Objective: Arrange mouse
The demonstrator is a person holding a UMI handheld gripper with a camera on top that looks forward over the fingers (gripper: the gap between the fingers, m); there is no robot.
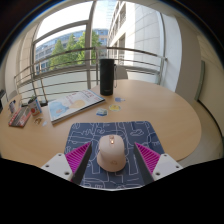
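Observation:
A beige computer mouse (111, 152) lies on a dark blue patterned mouse mat (112, 175) on the round wooden table (150, 105). My gripper (112, 160) is open, with its pink-padded fingers (76, 157) spread wide on either side of the mouse. The mouse stands between the fingers with a clear gap at each side and rests on the mat.
A tall black cylinder (106, 75) stands at the far side of the table. An open booklet (74, 104) lies left of centre, with small items (22, 112) at the left edge. Small bits (104, 111) lie mid-table. A railing and windows are behind.

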